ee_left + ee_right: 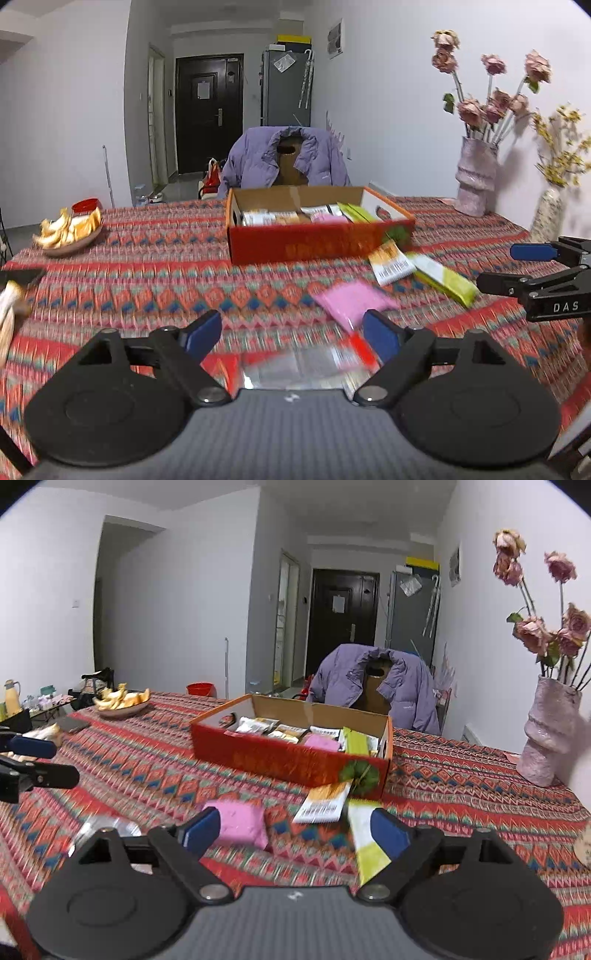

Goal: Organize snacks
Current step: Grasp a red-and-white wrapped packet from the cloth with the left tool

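Observation:
A red cardboard box holds several snack packets. On the patterned cloth before it lie a pink packet, an orange-white packet, a yellow-green packet and a clear red-edged packet. My left gripper is open over the clear packet, with the pink one by its right finger. My right gripper is open between the pink and yellow-green packets. Each gripper shows at the edge of the other's view, the right and the left.
A plate of orange peels sits far left. Two vases with flowers stand at the right wall. A chair with a purple jacket is behind the table. A dark phone lies left.

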{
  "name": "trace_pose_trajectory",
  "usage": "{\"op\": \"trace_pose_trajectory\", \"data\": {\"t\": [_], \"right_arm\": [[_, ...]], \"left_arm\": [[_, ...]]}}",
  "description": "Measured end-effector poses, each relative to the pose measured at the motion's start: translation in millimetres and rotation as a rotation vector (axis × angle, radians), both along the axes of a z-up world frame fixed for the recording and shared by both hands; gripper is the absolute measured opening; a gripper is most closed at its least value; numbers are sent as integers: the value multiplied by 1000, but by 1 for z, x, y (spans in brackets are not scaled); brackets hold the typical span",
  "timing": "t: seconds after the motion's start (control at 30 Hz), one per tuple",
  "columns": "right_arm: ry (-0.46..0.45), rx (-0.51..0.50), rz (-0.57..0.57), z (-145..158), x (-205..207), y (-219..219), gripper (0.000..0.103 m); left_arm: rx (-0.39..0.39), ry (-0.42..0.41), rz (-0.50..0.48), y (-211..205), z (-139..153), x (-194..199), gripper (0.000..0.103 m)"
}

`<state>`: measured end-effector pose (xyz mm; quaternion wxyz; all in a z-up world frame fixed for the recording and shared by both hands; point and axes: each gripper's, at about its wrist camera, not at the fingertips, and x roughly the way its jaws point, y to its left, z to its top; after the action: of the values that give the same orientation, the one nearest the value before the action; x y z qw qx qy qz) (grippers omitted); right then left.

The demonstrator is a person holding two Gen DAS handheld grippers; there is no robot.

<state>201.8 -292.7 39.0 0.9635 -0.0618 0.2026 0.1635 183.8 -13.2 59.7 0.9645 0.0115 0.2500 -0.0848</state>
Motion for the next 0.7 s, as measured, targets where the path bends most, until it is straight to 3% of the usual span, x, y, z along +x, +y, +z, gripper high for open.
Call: {"op": "trace_pose_trajectory", "data": {"t": [0.27, 0.43, 0.7], "right_arm": [[44, 154, -49, -24, -72, -16, 90], [36, 88, -59, -27, -83, -13, 90], [51, 103, -79, -30, -78, -19, 90]], "left_arm": [[-2, 42, 41, 1, -21, -50, 91], [-14, 60, 58, -4, -27, -50, 91], [-15, 97, 60, -9, -32, -42, 92]]}}
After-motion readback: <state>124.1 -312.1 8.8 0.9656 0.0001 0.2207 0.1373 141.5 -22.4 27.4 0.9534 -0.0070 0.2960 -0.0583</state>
